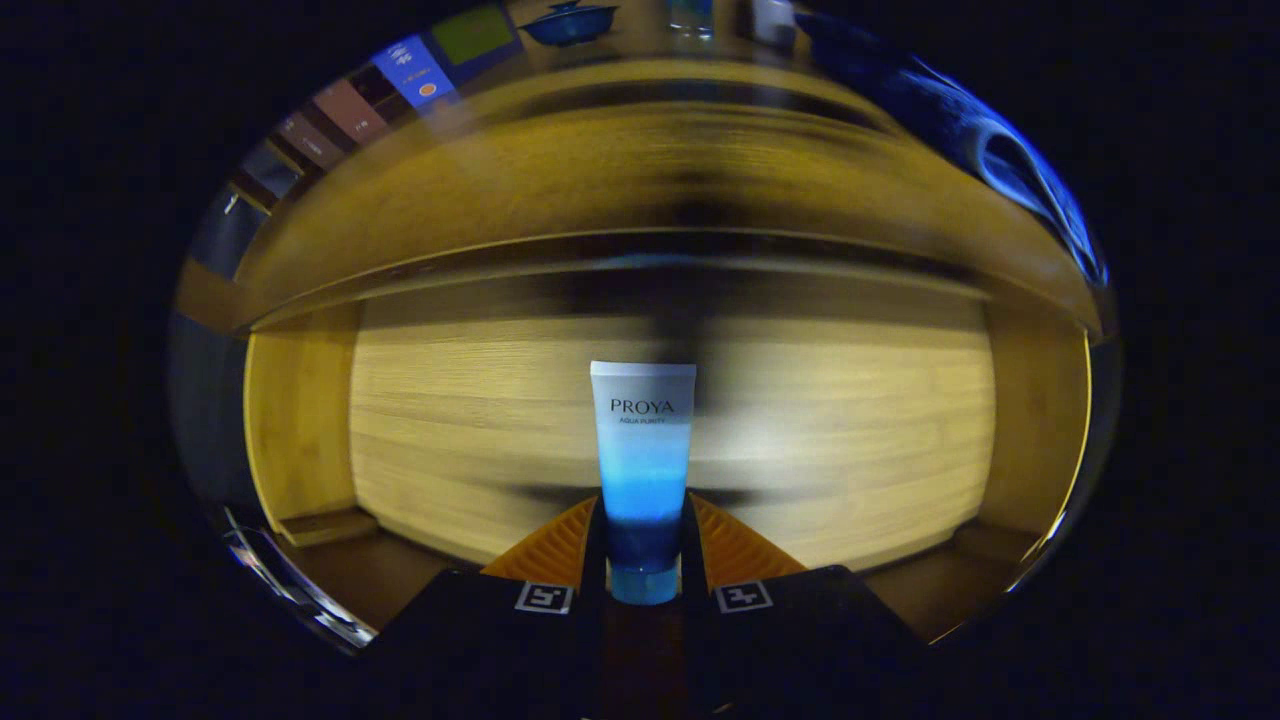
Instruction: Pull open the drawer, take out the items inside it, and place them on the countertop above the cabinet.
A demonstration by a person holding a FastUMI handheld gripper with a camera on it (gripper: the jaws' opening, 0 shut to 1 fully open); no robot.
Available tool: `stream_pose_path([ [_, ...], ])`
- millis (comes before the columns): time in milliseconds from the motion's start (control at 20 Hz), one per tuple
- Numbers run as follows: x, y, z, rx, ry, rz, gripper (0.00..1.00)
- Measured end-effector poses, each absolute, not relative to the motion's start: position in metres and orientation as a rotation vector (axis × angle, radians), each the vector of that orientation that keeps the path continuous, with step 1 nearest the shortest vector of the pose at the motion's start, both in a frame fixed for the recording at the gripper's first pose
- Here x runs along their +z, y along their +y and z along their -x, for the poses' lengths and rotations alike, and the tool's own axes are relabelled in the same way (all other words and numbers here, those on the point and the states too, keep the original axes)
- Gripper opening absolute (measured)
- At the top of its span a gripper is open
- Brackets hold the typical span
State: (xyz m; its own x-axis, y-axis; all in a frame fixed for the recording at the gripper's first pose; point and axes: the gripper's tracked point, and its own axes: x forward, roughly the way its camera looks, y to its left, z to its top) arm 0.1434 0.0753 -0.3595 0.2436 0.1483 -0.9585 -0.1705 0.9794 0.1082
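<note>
A white-to-blue cosmetic tube with a blue cap stands cap-down between my fingers. My gripper is shut on the tube's lower part, with both pads pressing its sides. The tube rises just ahead of the fingertips, over the open wooden drawer, whose pale bottom and side walls lie beyond it. Past the drawer is the cabinet front, and its countertop runs above that.
A dark blue lidded bowl and a glass stand on the countertop at the back. Several coloured boxes line the left. A blue patterned object sits at the right end of the counter.
</note>
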Motion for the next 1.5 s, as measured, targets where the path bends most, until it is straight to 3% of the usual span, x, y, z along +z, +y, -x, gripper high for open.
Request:
stream_pose_path([
  [450,-0.255,0.054,-0.124,0.237,1.173,-0.049,0.37],
  [700,-0.195,0.066,-0.174,0.269,1.083,-0.024,0.37],
  [1100,-0.219,0.074,-0.279,0.159,1.127,0.011,0.37],
  [1500,-0.247,0.069,-0.308,0.125,1.157,0.086,0.37],
])
